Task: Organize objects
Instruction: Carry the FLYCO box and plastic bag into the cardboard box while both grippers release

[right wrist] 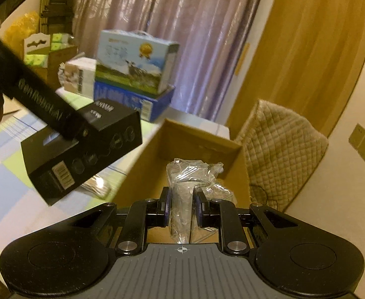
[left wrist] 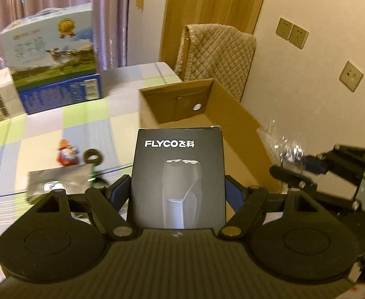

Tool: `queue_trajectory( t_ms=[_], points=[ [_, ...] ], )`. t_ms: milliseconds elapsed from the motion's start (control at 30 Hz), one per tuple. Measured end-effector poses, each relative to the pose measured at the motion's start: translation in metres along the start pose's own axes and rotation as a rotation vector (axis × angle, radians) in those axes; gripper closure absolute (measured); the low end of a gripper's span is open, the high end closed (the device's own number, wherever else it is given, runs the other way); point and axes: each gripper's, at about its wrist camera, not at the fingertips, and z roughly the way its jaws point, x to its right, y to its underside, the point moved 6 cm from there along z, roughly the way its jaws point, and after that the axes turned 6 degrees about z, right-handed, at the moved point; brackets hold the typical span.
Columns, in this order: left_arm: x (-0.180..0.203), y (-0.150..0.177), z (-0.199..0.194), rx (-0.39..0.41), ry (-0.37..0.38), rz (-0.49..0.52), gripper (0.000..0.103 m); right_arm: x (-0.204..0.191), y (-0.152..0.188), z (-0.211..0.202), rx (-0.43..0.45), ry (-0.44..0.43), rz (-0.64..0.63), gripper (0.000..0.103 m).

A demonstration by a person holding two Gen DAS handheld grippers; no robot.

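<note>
Between the fingers of my left gripper (left wrist: 177,189) sits the black shaver box (left wrist: 178,177), upright and clamped on both sides, lifted off the checked bedspread (left wrist: 45,134). Just beyond it gapes the open cardboard box (left wrist: 234,134). My right gripper (right wrist: 181,208) is pinched tight on a crinkled clear plastic bag (right wrist: 190,174), held above that same cardboard box. A small figurine (left wrist: 66,155) lies left of my left gripper.

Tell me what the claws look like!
Both claws, left and right, are black, with two round discs, a ribbed grey middle, silver bolts and blue pads inside the fingers. White letters run along the left one's handle.
</note>
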Motion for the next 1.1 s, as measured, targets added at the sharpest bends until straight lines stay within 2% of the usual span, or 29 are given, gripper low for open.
queue_trajectory(
  t_ms=[167, 533, 800, 867, 1100],
  points=[
    [0.025, -0.02, 0.032, -0.02, 0.022, -0.005, 0.028, 0.03, 0.014, 0.02, -0.042, -0.005, 0.029, 0.087],
    [0.04, -0.041, 0.084, -0.051, 0.028, -0.038, 0.028, 0.044, 0.03, 0.056, -0.082, -0.026, 0.048, 0.087],
    [0.041, -0.043, 0.1, -0.073, 0.033, -0.047, 0.026, 0.045, 0.041, 0.069, -0.097, -0.028, 0.063, 0.087],
    [0.039, -0.044, 0.1, -0.067, 0.024, -0.054, 0.02, 0.045, 0.043, 0.07, -0.1, -0.028, 0.064, 0.087],
    [0.035, -0.043, 0.094, -0.055, 0.016, -0.053, 0.02, 0.044, 0.043, 0.07, -0.1, -0.032, 0.071, 0.086]
  ],
)
